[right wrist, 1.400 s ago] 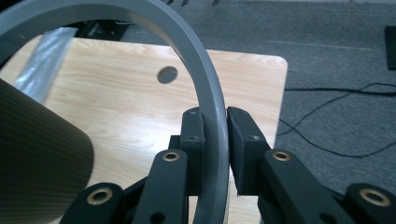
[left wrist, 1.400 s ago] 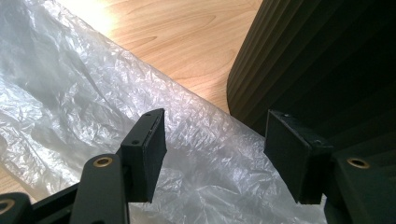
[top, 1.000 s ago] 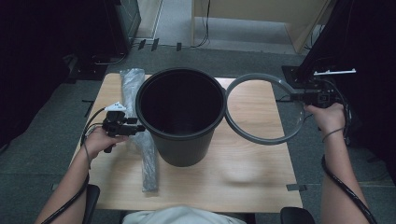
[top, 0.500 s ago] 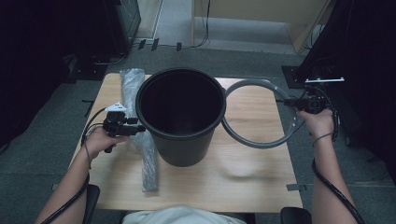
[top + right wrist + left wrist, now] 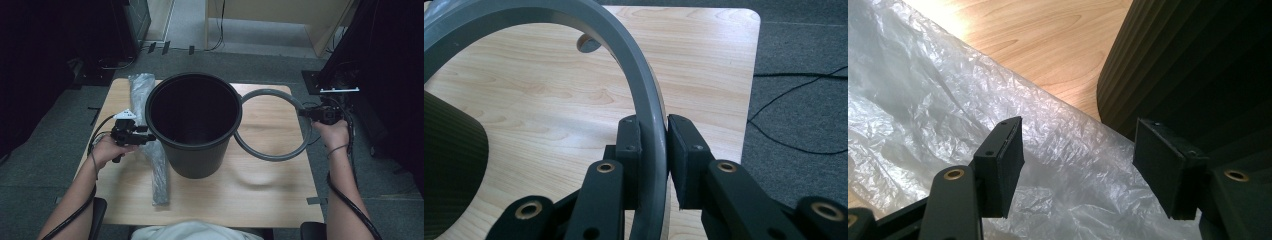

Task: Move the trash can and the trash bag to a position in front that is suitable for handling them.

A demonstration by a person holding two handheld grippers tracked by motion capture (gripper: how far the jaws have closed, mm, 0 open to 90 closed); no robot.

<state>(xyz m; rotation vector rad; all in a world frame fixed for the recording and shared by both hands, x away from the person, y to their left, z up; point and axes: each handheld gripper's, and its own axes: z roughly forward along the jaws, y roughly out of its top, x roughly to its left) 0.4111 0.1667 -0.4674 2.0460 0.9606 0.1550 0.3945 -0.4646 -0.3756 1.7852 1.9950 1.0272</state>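
On the table, one bin, one bag roll, right gripper pinching one ring, left gripper spread.

Black bin, grey ring

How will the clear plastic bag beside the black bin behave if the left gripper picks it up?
The plastic bag looks thin and crinkled, so it would probably be floppy and sag. It seems light. Its glossy film may slip between the pads of the open left gripper.

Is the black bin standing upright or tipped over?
Upright. The black bin stands on the table with its round mouth facing up; the inside looks dark.
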